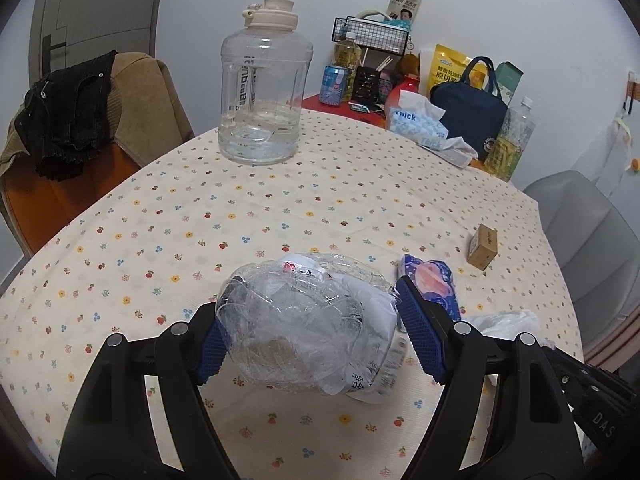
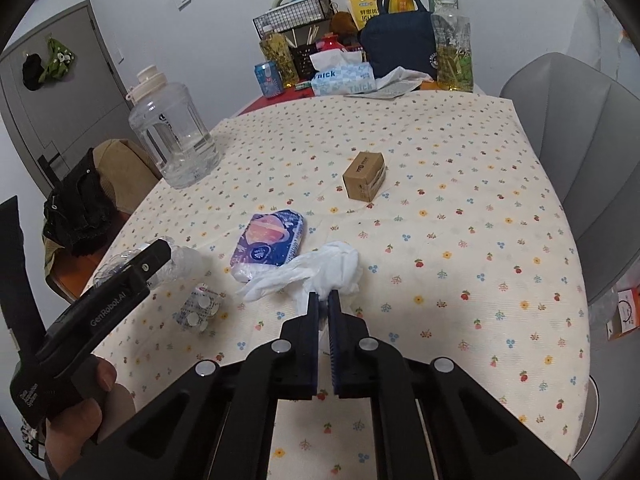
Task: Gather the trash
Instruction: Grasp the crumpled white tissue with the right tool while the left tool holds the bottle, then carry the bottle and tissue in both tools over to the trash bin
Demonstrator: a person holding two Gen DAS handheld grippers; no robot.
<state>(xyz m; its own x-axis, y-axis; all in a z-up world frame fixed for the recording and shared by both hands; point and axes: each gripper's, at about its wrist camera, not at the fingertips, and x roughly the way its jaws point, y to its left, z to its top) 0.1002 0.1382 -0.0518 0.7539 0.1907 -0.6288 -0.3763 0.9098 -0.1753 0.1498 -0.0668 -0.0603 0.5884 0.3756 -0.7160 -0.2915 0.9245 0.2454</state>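
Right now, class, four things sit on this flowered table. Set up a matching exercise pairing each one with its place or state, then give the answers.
Things:
1. crushed clear bottle
2. white tissue
3. small cardboard box
4. big water jug

States:
A. standing upright, cream lid on
B. pinched in the right claw
C. lying alone, untouched
D. between the left claw's blue pads

Pairs: 1-D, 2-B, 3-C, 4-A

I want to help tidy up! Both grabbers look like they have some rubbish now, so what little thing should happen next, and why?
Probably lift the right gripper a little, straight up. Its jaws are shut on the crumpled white tissue, which lies on the tablecloth, so it seems ready to come away. The left gripper already holds the crushed clear bottle.
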